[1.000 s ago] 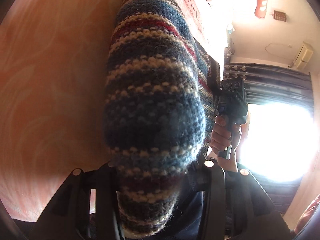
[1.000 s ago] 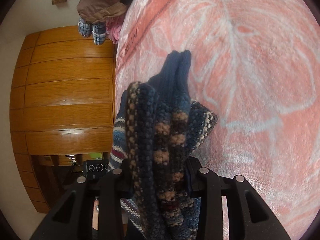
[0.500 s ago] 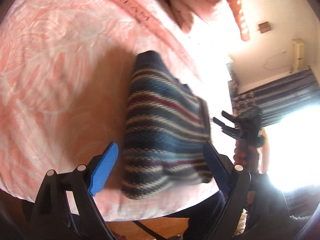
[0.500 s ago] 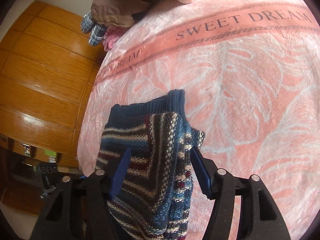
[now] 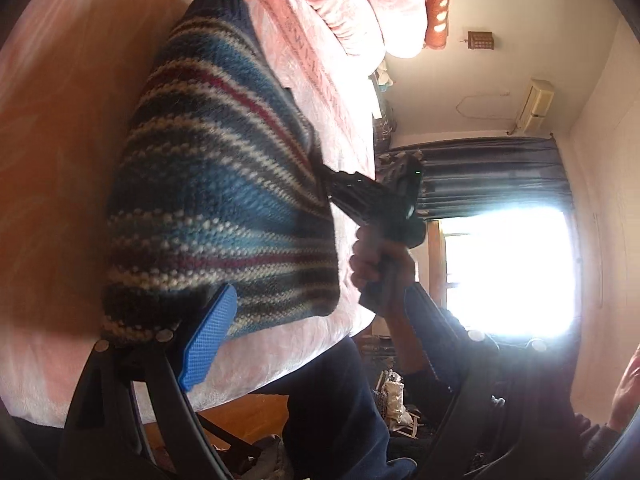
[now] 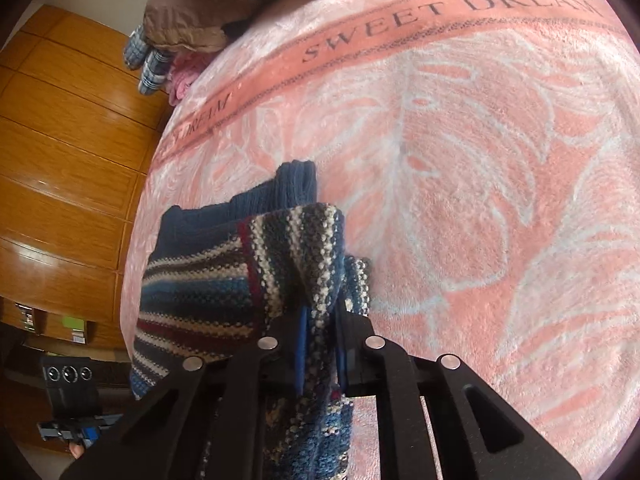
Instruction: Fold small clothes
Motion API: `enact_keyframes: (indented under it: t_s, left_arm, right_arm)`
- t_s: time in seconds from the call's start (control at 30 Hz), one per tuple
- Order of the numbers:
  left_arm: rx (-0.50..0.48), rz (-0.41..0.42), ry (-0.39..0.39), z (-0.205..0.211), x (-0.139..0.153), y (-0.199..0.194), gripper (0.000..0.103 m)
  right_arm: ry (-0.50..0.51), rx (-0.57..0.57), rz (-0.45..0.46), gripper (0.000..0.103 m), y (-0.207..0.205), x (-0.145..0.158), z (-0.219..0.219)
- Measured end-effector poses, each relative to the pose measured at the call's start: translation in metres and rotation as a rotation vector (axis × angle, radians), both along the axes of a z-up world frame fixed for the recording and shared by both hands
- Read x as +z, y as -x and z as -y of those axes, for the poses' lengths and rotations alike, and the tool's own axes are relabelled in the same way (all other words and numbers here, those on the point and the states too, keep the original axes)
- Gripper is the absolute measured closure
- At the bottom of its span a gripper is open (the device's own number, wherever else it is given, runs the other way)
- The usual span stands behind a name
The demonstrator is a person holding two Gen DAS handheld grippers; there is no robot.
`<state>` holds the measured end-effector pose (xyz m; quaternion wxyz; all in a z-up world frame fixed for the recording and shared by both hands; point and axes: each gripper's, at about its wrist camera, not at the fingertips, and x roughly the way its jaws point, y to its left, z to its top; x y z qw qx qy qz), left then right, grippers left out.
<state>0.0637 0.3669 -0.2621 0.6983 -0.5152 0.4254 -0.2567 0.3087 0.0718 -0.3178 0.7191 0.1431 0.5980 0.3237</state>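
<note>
1. Blue, cream and dark-red striped knitted sweater [image 6: 200,280]: lies on the pink leaf-patterned blanket [image 6: 480,200] near the bed's edge, centre-left in the left wrist view, its navy ribbed hem towards the top of the frame.
2. Right gripper [image 6: 320,344]: sits bottom centre of its own view, black fingers drawn narrow and clamping a raised fold of the sweater's edge between blue pads.
3. Seen from the left wrist view, shows mid-frame at the sweater's right edge, gripped by a hand [image 5: 378,264].
4. Left gripper [image 5: 348,320]: spreads wide and clamps nothing, with its blue textured pad [image 5: 208,336] at the sweater's near edge, lower left of the frame.
5. Shows again small at the lower left of the right wrist view, below the orange-brown wooden wardrobe [image 6: 60,160].
</note>
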Motion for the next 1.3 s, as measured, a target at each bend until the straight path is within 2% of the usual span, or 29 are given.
enact_keyframes:
  t_s: [0.03,0.07,0.17,0.23,0.3,0.33,0.4,0.43,0.53,0.63,0.67,0.73,0.77,0.83,0.87,0.9,0.97,1.03,1.13,1.23,1.3]
  left_arm:
    - [0.005,0.021,0.007,-0.007,0.008,-0.010,0.018]
    - [0.007,0.031,0.005,-0.013,0.010,-0.021,0.018]
    - [-0.006,0.030,-0.032,-0.031,0.014,-0.060,0.018]
    - [-0.045,0.012,-0.034,-0.034,0.002,-0.083,0.018]
    - [-0.092,-0.048,-0.125,-0.027,-0.016,-0.104,0.018]
    - [-0.111,-0.089,-0.159,-0.026,-0.030,-0.113,0.021]
    - [-0.120,-0.123,-0.166,-0.025,-0.047,-0.119,0.024]
    - [-0.117,-0.120,-0.168,-0.026,-0.047,-0.119,0.025]
    - [-0.093,-0.100,-0.210,-0.030,-0.025,-0.107,0.024]
    - [-0.128,-0.007,-0.201,-0.017,0.005,-0.081,0.024]
    - [-0.150,0.011,-0.189,-0.010,0.009,-0.072,0.024]
    - [-0.176,-0.004,-0.236,0.004,0.002,-0.063,0.024]
    - [-0.170,-0.044,-0.280,0.007,-0.008,-0.064,0.024]
    - [-0.162,-0.098,-0.338,0.007,-0.031,-0.063,0.042]
    - [-0.155,-0.112,-0.364,0.006,-0.037,-0.062,0.050]
    - [-0.144,-0.121,-0.372,0.004,-0.037,-0.062,0.063]
    - [-0.123,-0.114,-0.383,0.001,-0.023,-0.055,0.060]
    - [-0.114,-0.057,-0.382,0.003,0.001,-0.042,0.039]
    - [-0.122,-0.015,-0.429,0.017,0.015,-0.019,0.038]
    - [-0.125,-0.136,-0.565,0.030,-0.022,-0.013,0.041]
    - [-0.113,-0.159,-0.586,0.034,-0.039,-0.013,0.041]
  right_arm:
    - [-0.006,-0.001,-0.006,0.086,-0.002,0.000,0.000]
    - [-0.007,-0.001,-0.013,0.074,-0.002,0.002,0.002]
    - [-0.014,0.005,0.000,0.054,0.006,0.019,0.011]
    - [-0.015,0.035,0.026,0.048,0.019,0.029,0.016]
    - [0.005,0.093,0.004,0.052,0.027,0.023,0.013]
    - [0.058,0.108,0.000,0.064,0.028,0.013,0.010]
    - [0.101,0.105,-0.005,0.057,0.026,-0.004,0.012]
    - [0.094,0.098,-0.014,0.057,0.026,-0.005,0.014]
    - [0.099,0.114,0.067,0.072,0.041,0.028,0.015]
    - [0.064,0.150,0.177,0.085,0.075,0.069,0.023]
    - [0.049,0.171,0.185,0.091,0.087,0.076,0.023]
    - [0.056,0.205,0.168,0.093,0.101,0.072,0.021]
    - [0.087,0.217,0.154,0.095,0.103,0.062,0.018]
    - [0.148,0.227,0.101,0.102,0.104,0.032,0.015]
    - [0.165,0.229,0.093,0.103,0.106,0.023,0.014]
    - [0.170,0.226,0.102,0.103,0.108,0.022,0.014]
    - [0.168,0.223,0.126,0.103,0.113,0.037,0.015]
    - [0.141,0.217,0.171,0.103,0.124,0.061,0.020]
    - [0.103,0.231,0.177,0.103,0.146,0.075,0.026]
    - [0.170,0.248,0.111,0.103,0.159,0.040,0.021]
    - [0.214,0.250,0.086,0.103,0.163,0.013,0.019]
